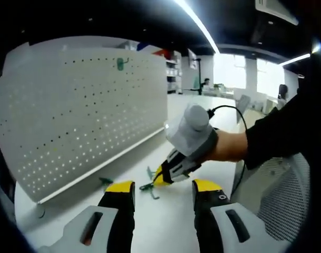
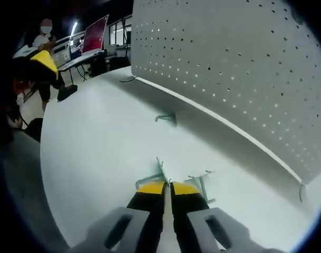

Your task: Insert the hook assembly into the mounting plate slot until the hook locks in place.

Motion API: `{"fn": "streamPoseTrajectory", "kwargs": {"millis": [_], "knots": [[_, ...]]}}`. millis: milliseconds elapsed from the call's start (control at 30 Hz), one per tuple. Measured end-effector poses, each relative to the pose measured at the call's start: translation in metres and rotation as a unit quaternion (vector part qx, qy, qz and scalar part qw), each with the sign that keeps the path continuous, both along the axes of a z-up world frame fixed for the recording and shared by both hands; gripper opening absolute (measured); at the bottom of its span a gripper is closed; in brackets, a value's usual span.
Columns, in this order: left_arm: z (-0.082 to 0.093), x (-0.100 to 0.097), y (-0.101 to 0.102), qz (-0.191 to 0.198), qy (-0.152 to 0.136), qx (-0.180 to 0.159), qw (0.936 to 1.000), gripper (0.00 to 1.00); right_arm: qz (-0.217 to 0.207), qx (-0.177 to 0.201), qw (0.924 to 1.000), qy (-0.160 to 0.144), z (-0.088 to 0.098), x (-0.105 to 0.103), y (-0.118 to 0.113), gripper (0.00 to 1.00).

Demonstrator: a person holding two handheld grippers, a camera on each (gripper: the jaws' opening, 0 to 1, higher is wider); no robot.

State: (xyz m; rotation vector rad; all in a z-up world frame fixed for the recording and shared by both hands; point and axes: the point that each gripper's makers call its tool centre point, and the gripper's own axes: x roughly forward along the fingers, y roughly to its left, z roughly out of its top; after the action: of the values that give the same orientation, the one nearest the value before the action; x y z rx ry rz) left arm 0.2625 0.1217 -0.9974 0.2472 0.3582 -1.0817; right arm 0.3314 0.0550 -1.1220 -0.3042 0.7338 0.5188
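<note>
Yellow-tipped jaws of the left gripper [image 1: 163, 191] stand wide apart over the white table [image 1: 165, 221], holding nothing. Just beyond, the right gripper [image 2: 167, 185] is pinched closed among green hooks [image 2: 161, 169] lying on the table; whether it grips one is unclear. Farther left, another green hook [image 1: 120, 64] hangs high on the upright white pegboard [image 1: 81, 116].

White table [image 2: 97, 137] carried the work; red laptop [image 2: 95, 35] sat on a desk beyond its far edge.
</note>
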Motion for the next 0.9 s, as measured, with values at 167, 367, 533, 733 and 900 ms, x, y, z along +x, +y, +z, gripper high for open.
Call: {"fn": "streamPoseTrajectory", "kwargs": {"millis": [167, 367, 533, 733, 900], "knots": [[0.0, 0.0, 0.001, 0.001, 0.001, 0.001, 1.0, 0.44, 0.008, -0.001, 1.0, 0.001, -0.002, 0.001, 0.002, 0.02], [-0.002, 0.0, 0.001, 0.0, 0.002, 0.003, 1.0, 0.44, 0.02, -0.012, 0.9997, -0.009, -0.001, 0.003, 0.002, 0.01], [-0.001, 0.001, 0.001, 0.003, 0.002, 0.001, 1.0, 0.44, 0.025, -0.014, 0.9994, -0.02, 0.008, 0.004, 0.001, 0.0], [-0.002, 0.001, 0.001, 0.002, 0.003, 0.003, 1.0, 0.44, 0.028, -0.014, 0.999, -0.031, 0.019, 0.005, 0.001, 0.0], [-0.004, 0.0, 0.001, 0.001, 0.004, 0.006, 1.0, 0.44, 0.026, -0.007, 0.9989, -0.039, 0.028, 0.006, 0.001, 0.0]]}}
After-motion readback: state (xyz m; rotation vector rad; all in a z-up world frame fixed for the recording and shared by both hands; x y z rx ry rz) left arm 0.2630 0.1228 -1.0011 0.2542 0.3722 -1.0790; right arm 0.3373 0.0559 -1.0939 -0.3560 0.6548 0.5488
